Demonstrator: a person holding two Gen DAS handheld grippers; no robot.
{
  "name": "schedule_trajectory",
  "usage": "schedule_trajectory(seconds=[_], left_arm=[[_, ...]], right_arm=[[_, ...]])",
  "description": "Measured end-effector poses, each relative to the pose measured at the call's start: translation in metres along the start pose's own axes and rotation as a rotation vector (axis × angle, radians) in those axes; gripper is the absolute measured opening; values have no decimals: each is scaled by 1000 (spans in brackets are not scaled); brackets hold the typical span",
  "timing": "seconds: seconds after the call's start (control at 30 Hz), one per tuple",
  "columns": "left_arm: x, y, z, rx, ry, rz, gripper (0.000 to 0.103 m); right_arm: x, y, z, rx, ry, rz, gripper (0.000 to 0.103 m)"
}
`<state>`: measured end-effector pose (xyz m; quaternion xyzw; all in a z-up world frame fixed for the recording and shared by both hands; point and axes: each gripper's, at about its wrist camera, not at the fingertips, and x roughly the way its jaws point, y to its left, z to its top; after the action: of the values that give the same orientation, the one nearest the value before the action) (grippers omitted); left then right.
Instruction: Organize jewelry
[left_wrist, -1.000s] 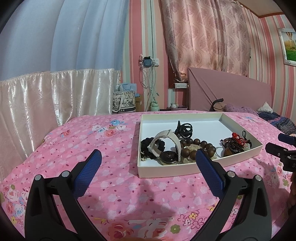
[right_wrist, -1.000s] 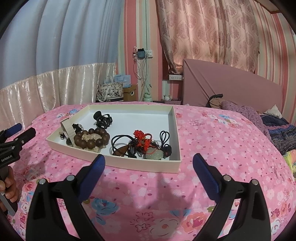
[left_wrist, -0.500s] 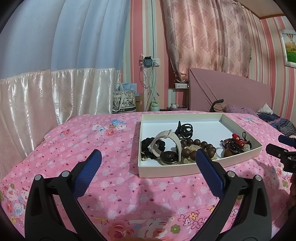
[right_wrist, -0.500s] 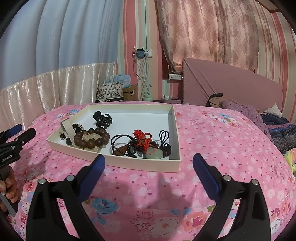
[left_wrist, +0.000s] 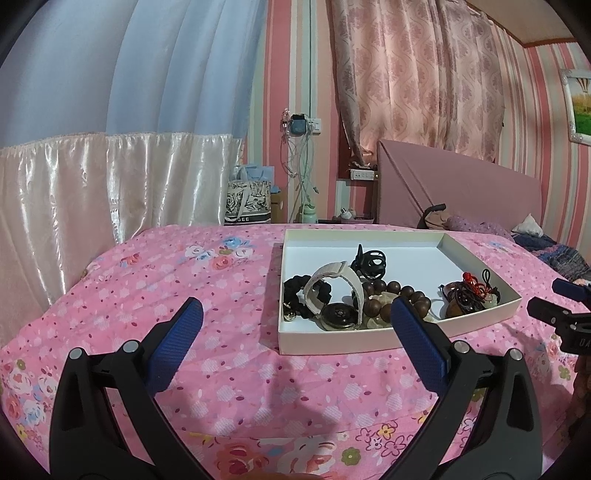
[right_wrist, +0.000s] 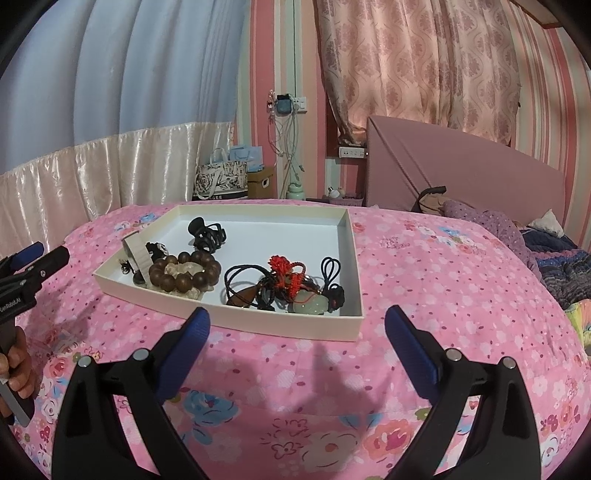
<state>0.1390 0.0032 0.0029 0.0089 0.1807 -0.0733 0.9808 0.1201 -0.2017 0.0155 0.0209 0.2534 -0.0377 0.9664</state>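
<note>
Two hand-held tools hover over a pink floral bedspread (left_wrist: 229, 369), both with jaws spread wide and holding nothing. The left tool (left_wrist: 295, 332) sits just short of the near wall of a shallow white tray (left_wrist: 332, 338); the right tool (right_wrist: 297, 332) faces the same tray (right_wrist: 280, 326) from its other near side.

Inside the tray, everything crowds the near edge. A watch with a pale strap (left_wrist: 338, 295) lies against a black scrunchie (left_wrist: 299, 291) at the tray's left end, touching a brown wooden bead bracelet (right_wrist: 184, 271) that rings a pale stone piece. At the tray's right end, black cords, a red knotted charm (right_wrist: 286, 273) and a pale green pendant (right_wrist: 312, 304) form one tangle. Behind them, a black claw clip (right_wrist: 207, 232) sits apart. The tray's far half is bare.

Judging from this jumble, sorting has not begun: no piece is lifted or separated, and the whole task appears to lie ahead. Beyond the tray rise a pink headboard (right_wrist: 461, 173) and patterned curtains.
</note>
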Motion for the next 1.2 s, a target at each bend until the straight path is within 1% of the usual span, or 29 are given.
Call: schedule_trajectory(seconds=[0.27,0.57,1.2], left_arm=[[0,-1,1,5,0,-5,100],[4,-2,1,8,15,-9,100],[6,-3,0,22,7,-6,100]], right_arm=[[2,-3,0,17,7,3,95],[3,-1,0,1,3,3,95],[1,-1,1,6,3,-4,95]])
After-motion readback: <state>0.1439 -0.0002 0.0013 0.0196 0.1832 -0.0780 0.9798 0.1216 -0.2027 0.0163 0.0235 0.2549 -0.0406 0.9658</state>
